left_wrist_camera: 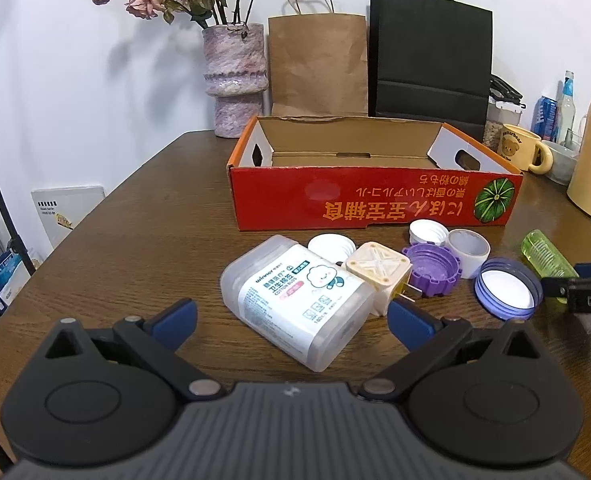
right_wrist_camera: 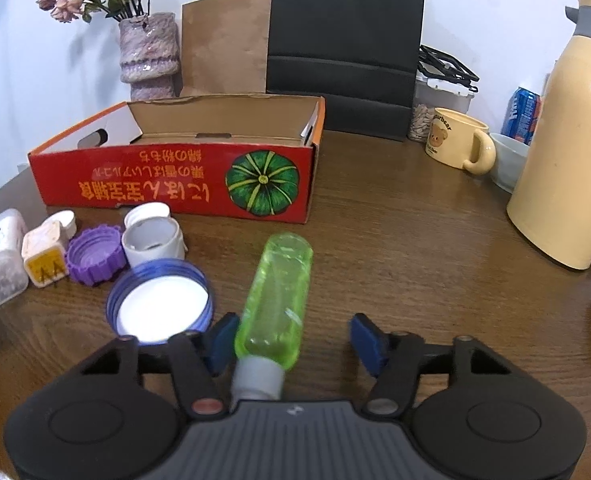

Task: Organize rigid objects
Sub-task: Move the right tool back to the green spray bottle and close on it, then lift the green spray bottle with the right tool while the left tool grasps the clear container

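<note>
Green bottle (right_wrist_camera: 275, 300) flat on bench (right_wrist_camera: 395, 248), cap toward right gripper (right_wrist_camera: 293, 342): fingers apart, left pad touching, right pad clear. Bare wood rightward to thermos (right_wrist_camera: 567, 152). Red box (right_wrist_camera: 175, 176) behind. Left gripper (left_wrist_camera: 293, 322) wide open around cotton-bud case (left_wrist_camera: 295, 300).

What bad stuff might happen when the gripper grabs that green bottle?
The right gripper sits off-centre: one pad touches the green bottle, the other stands clear, so closing may roll or skew the bottle. The blue lid lies close beside it and might get nudged. The round, smooth bottle could slip on the way to the red box.
</note>
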### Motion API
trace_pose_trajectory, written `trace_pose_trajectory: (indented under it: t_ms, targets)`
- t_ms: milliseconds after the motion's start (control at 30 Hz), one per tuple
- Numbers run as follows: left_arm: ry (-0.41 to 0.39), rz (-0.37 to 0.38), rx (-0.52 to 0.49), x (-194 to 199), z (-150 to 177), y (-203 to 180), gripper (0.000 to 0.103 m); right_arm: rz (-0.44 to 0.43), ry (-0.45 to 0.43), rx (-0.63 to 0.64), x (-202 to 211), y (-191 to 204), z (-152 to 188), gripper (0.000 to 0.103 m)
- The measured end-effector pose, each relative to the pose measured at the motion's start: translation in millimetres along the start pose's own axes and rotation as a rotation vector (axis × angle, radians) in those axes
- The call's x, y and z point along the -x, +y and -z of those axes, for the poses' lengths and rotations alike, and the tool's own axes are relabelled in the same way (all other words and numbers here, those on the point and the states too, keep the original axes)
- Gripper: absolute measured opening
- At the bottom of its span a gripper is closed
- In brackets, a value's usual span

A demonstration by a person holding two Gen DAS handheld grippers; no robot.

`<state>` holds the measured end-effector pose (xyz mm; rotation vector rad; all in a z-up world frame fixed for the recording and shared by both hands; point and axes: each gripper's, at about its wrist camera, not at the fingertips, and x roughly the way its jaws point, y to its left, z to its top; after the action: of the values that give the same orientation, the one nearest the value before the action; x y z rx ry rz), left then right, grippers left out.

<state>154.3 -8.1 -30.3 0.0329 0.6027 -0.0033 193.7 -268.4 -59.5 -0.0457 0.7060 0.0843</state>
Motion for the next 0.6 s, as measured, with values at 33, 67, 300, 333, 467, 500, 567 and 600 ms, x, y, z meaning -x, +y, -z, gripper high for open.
trace_pose_trajectory:
  t_ms: [33,67,300,333,467,500,567,600]
  targets:
    - [-0.001,0.002,-0.003,0,0,0,0.103,-0.003,-0.003,-0.004,-2,0,-1,0.052]
    - [-0.003,0.003,-0.007,-1,0,1,0.103,-0.006,-0.007,-0.011,-3,0,-2,0.043]
    - [-0.005,0.012,-0.038,-6,-1,6,0.103,0.001,-0.057,-0.020,-2,4,3,0.030]
    - [-0.006,0.015,-0.044,-8,-2,6,0.103,0.003,-0.062,-0.018,-1,5,4,0.030]
    - [-0.015,0.027,-0.068,-10,-4,7,0.103,0.004,-0.092,-0.014,4,7,7,0.030]
    - [-0.016,0.032,-0.072,-11,-4,8,0.103,0.007,-0.105,-0.016,6,8,8,0.030]
    - [-0.017,0.041,-0.078,-13,-5,9,0.103,0.017,-0.122,-0.020,10,9,8,0.030]
    - [-0.016,0.047,-0.081,-14,-5,9,0.103,0.017,-0.129,-0.022,11,9,8,0.030]
